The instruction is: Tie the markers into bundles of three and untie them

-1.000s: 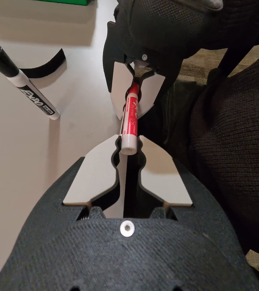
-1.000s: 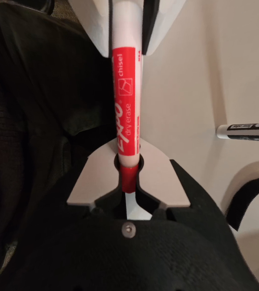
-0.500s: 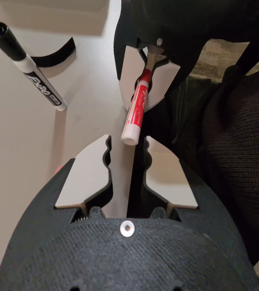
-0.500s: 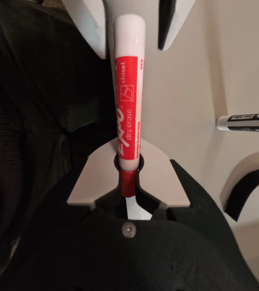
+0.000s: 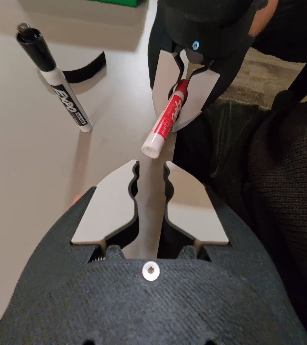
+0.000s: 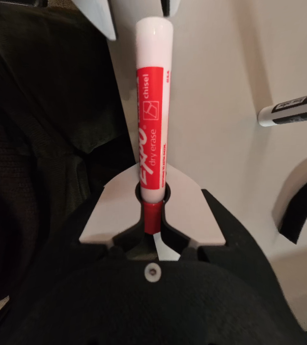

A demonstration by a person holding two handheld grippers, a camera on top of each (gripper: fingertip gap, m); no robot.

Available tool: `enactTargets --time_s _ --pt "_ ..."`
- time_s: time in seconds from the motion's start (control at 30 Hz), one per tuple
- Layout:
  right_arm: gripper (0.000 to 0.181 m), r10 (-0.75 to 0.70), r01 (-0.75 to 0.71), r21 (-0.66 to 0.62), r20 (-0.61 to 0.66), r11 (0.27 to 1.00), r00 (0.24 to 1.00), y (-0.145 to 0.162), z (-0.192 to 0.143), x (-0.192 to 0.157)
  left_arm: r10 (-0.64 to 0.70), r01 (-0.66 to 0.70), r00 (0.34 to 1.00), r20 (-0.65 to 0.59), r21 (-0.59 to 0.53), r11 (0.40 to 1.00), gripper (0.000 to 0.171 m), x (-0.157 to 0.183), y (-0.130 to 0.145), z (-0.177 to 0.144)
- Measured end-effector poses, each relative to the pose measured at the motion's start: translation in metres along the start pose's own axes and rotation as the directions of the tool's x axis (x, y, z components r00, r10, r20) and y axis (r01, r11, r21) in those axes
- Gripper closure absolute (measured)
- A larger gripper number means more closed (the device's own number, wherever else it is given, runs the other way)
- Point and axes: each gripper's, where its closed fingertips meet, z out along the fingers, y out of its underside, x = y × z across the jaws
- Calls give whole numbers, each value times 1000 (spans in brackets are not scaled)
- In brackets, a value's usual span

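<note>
My right gripper is shut on a red marker near its red end, with the white end pointing away. In the left wrist view that red marker sticks out of the right gripper toward me. My left gripper is open and empty, its tips just short of the marker's white end. A black marker lies on the white table at the left, with a black strap curled behind it. The black marker and the strap show at the right in the right wrist view.
A green box stands at the far edge of the table. A person's dark knitted clothing fills the space off the table's right edge. The tips of my left gripper's fingers show at the top of the right wrist view. The grippers' ends are close to 10 cm from one another. The strap is about 15 cm from my right fingertips. It is also in sight in the left wrist view.
My left gripper let go of the red marker's white end, opened and drew back. The right gripper keeps the marker and has moved away and tilted it.
</note>
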Motion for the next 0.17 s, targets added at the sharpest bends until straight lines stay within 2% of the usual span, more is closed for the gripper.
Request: enactTargets --time_s 0.17 --pt "166 -2 2 -4 1 1000 1000 -1 1 -1 6 -7 999 32 45 999 169 -5 -7 -4"
